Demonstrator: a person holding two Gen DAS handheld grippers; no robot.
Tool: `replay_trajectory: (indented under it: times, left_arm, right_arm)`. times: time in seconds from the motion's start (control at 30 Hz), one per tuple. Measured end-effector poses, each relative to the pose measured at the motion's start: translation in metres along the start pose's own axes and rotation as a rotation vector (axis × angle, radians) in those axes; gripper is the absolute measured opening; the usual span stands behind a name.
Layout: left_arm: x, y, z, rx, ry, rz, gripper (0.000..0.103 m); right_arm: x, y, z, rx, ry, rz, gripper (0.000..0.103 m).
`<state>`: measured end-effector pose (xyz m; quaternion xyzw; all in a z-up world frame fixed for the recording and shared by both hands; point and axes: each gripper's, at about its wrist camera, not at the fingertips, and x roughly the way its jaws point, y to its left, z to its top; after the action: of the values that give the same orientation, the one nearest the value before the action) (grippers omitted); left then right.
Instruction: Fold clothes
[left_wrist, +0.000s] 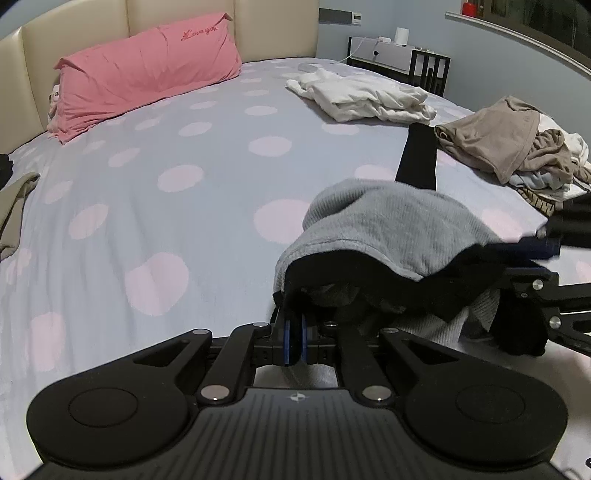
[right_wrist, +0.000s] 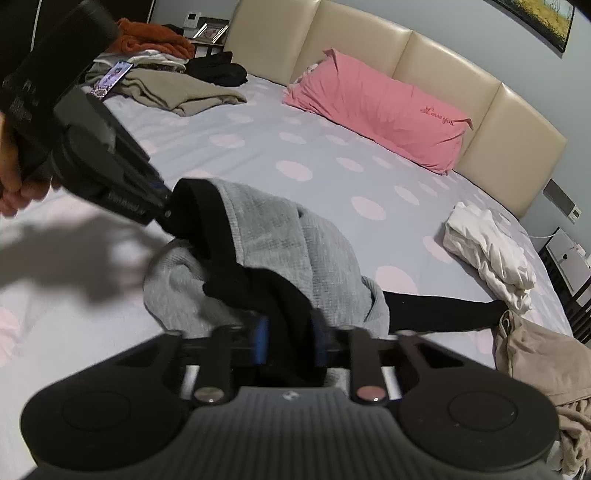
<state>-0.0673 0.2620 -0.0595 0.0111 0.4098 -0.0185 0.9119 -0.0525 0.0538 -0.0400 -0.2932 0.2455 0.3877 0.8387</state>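
- Left wrist view: closest to me, bottom centre, my left hand-held gripper (left_wrist: 294, 341) has its blue pads pressed together on the black hem of the grey-and-black garment (left_wrist: 384, 225). That garment bunches up and to the right of it on the bed (left_wrist: 147, 206), its long axis running toward the right edge, where the right hand-held gripper (left_wrist: 546, 243) meets it.
- Right wrist view: nearest, bottom centre, my right hand-held gripper (right_wrist: 290, 341) is clamped on a thick black fold of the garment (right_wrist: 266, 236). The left hand-held gripper (right_wrist: 162, 210) grips the far end at left, so I judge a lift-and-spread comes next.
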Motion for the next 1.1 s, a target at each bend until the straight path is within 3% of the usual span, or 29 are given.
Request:
replay_trajectory:
  times: [0.07,0.27,0.4,0.83,1.1]
  left_arm:
    - [0.001,-0.001,0.004,0.003,0.002,-0.005,0.003]
    - [-0.020,0.002,0.015,-0.036,-0.052,-0.041,0.003]
    - [-0.038,0.004,0.030,-0.059,-0.095,-0.010,0.003]
    - [-0.096,0.004,0.077,-0.114,-0.208,0.049,0.003]
    - [-0.144,-0.004,0.118,-0.130,-0.327,0.092,0.003]
  right_arm:
    - [0.002,-0.001,0.000,0.001,0.012,0.000,0.006]
    - [-0.007,-0.018,0.005,0.098,-0.021,0.015,0.005]
    - [-0.019,-0.032,0.016,0.136,-0.052,0.004,0.005]
    - [-0.075,-0.087,0.067,0.304,-0.212,-0.091,0.005]
    - [-0.124,-0.116,0.111,0.347,-0.352,-0.158,0.005]
